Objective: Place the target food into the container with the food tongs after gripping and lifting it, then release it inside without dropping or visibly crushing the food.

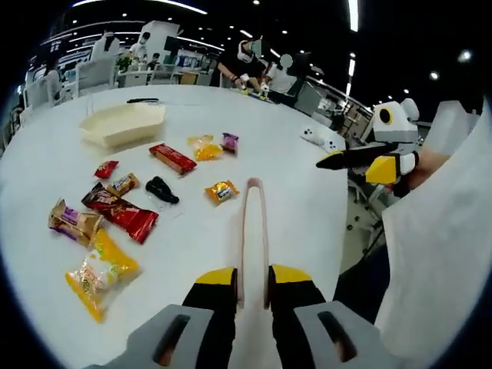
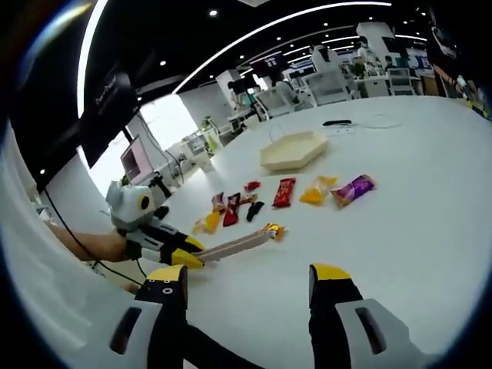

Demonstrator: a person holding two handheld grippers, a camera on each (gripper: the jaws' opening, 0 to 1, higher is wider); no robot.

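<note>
White table's (image 1: 307, 200) scattered with snacks, and your left gripper (image 1: 251, 280) is clamped on the tongs (image 1: 254, 223), tips pointing at the orange snack (image 1: 221, 191) just ahead-left, tray (image 1: 123, 123) far beyond, while your right gripper (image 2: 247, 283) hangs open, farther off.

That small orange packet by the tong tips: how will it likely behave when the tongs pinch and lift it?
The orange packet looks small and flat, so probably light. Its glossy wrapper suggests it may slip between the smooth tips of the tongs. It lies loose on the white table, so it may skid away if nudged before the tips close.
</note>
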